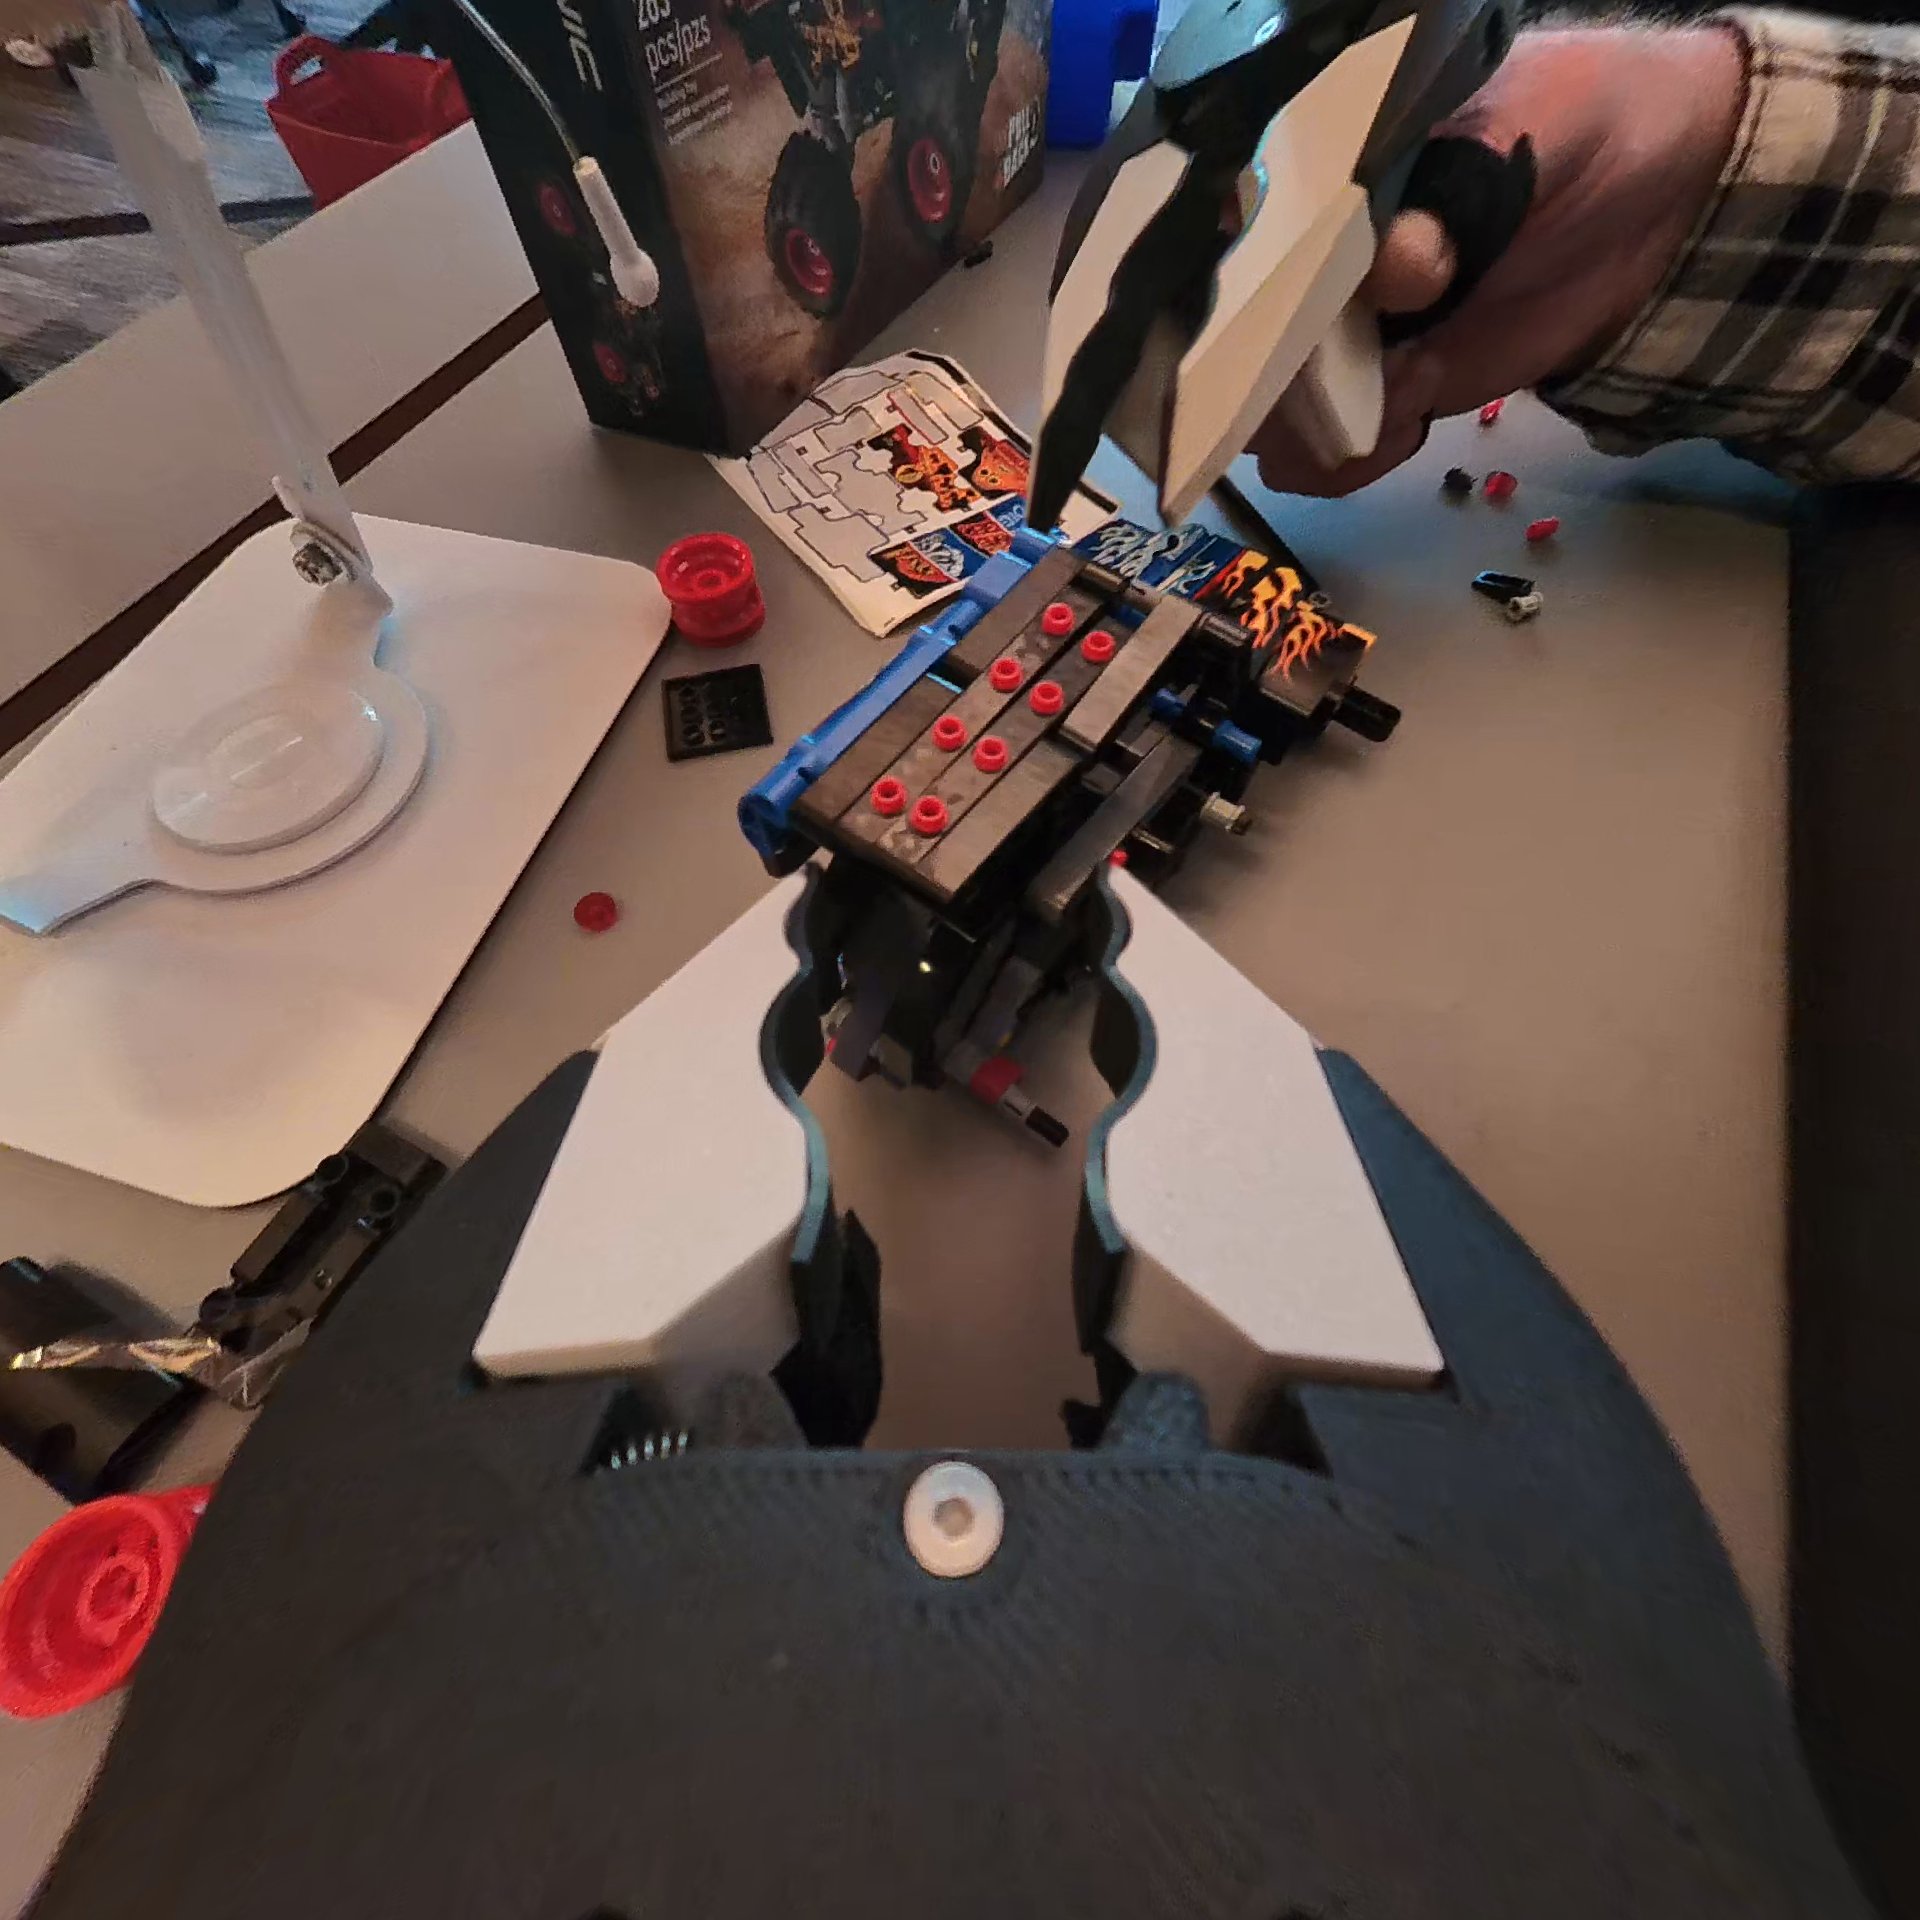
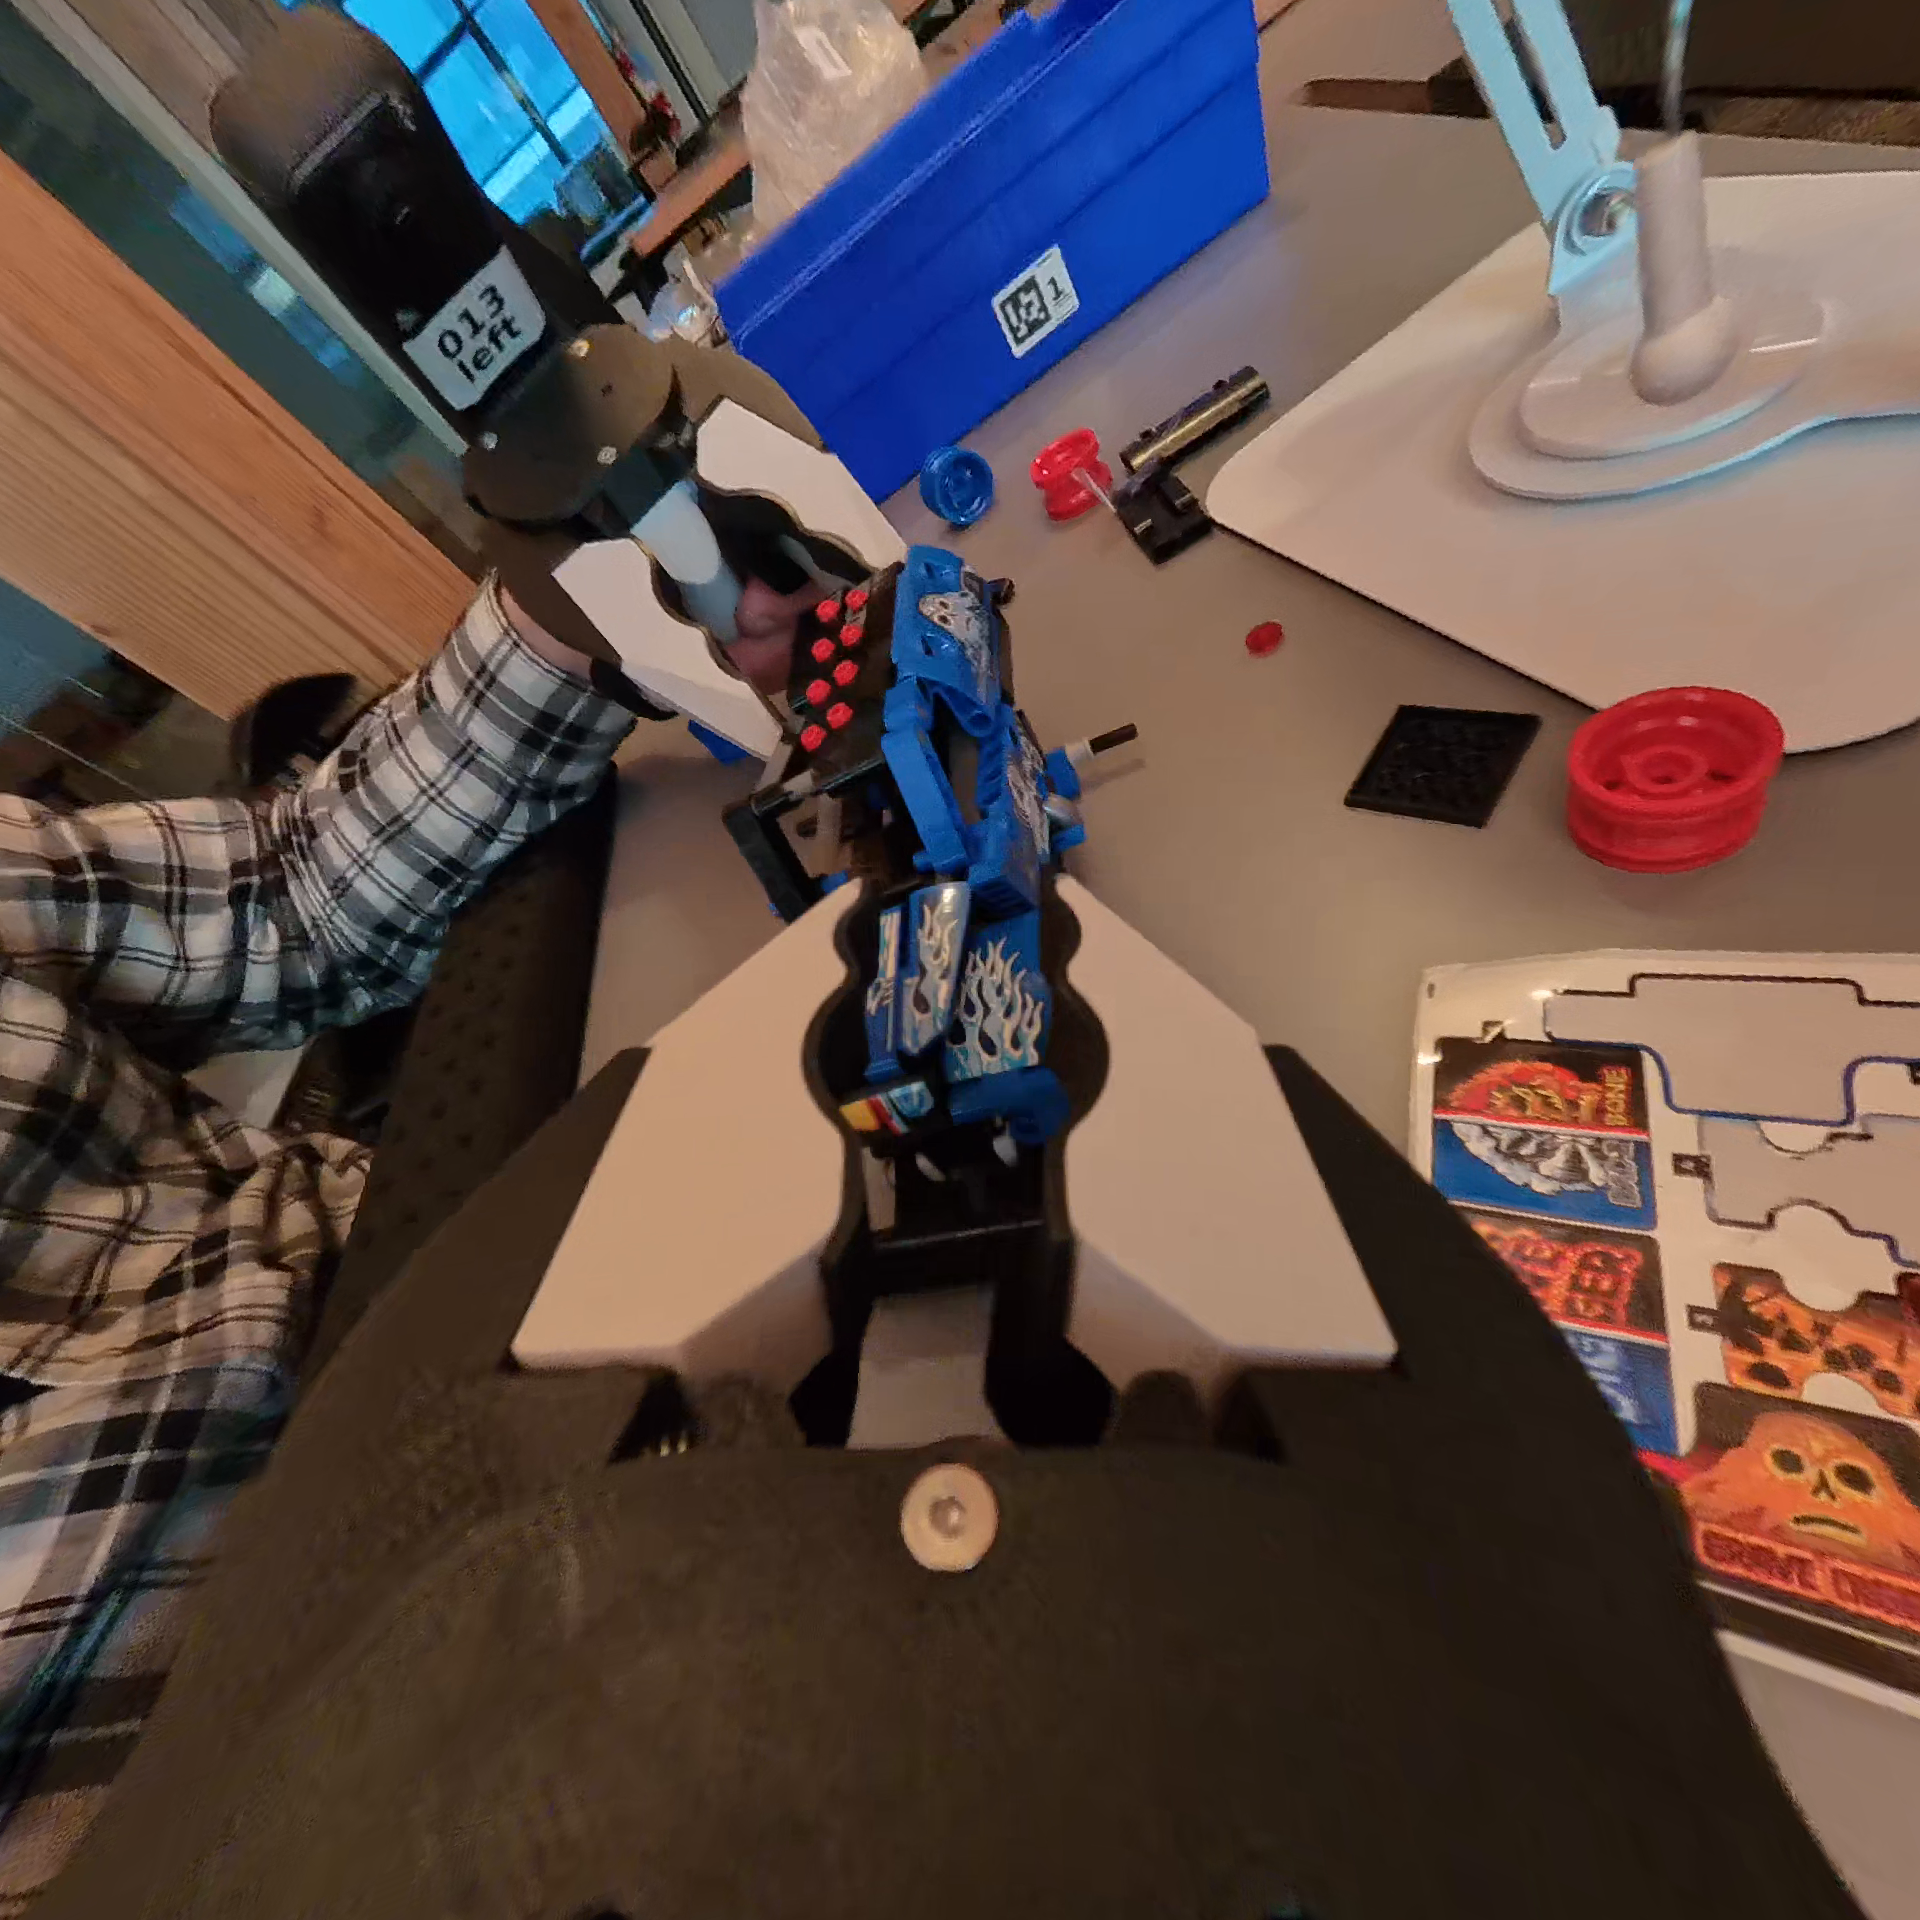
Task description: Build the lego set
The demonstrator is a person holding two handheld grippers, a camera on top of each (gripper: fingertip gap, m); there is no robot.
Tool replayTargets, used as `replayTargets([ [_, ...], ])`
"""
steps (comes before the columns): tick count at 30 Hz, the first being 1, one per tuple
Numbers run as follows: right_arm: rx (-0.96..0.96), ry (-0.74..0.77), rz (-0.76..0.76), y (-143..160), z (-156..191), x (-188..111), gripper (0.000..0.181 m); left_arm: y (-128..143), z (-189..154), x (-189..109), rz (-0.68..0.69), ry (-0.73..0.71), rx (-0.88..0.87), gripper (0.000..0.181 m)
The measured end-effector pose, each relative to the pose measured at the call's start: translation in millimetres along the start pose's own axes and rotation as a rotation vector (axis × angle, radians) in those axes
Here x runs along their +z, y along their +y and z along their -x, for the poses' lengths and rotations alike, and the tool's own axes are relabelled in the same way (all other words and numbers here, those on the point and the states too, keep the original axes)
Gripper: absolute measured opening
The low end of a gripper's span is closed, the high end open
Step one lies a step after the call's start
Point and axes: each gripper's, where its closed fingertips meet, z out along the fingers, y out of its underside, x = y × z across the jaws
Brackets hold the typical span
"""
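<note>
The partly built lego truck (image 1: 997, 727) has black beams with red pins on top, a blue side beam and flame-stickered panels. It is held above the grey table (image 1: 1455, 1039) between both grippers. My left gripper (image 1: 956, 894) is shut on its near black end. My right gripper (image 2: 956, 899) is shut on the blue flame-stickered end of the truck (image 2: 966, 790). The right gripper also shows in the left wrist view (image 1: 1112, 514), coming down onto the far end. The left gripper shows in the right wrist view (image 2: 821, 644) at the pinned end.
On the table are a red wheel rim (image 1: 712, 587), a black square plate (image 1: 717, 712), a red round stud (image 1: 595, 911), a sticker sheet (image 1: 883, 488), the set's box (image 1: 779, 187) and a white stand base (image 1: 260, 831). A blue bin (image 2: 997, 260) stands behind. Small pins (image 1: 1507, 592) lie at right. Tip to tip, the grippers are about 10 centimetres apart. The left tips stand about 10 centimetres off the red round stud (image 1: 595, 911). The right camera catches it too, in the right wrist view (image 2: 1269, 637).
</note>
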Motion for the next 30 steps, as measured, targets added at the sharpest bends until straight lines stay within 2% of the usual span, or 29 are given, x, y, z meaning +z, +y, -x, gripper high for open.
replayTargets([
  [5,-0.123,0.067,0.098,9.2,4.2,2.2,0.036,1.8,1.2,-0.7,0.005,-0.002,-0.003,0.049],
  [12,-0.339,0.210,0.271,25.3,7.6,7.5,0.062,2.1,0.7,0.5,0.007,0.000,-0.002,0.049],
  [22,-0.427,0.298,0.292,20.9,7.3,8.6,0.056,1.4,2.0,1.6,0.006,-0.012,-0.005,0.048],
  [26,-0.479,0.325,0.309,20.4,8.6,6.8,0.043,1.2,2.9,1.6,0.006,-0.018,-0.007,0.047],
  [30,-0.412,0.280,0.284,22.3,8.9,7.3,0.044,0.5,2.4,2.1,0.005,-0.018,-0.005,0.047],
])
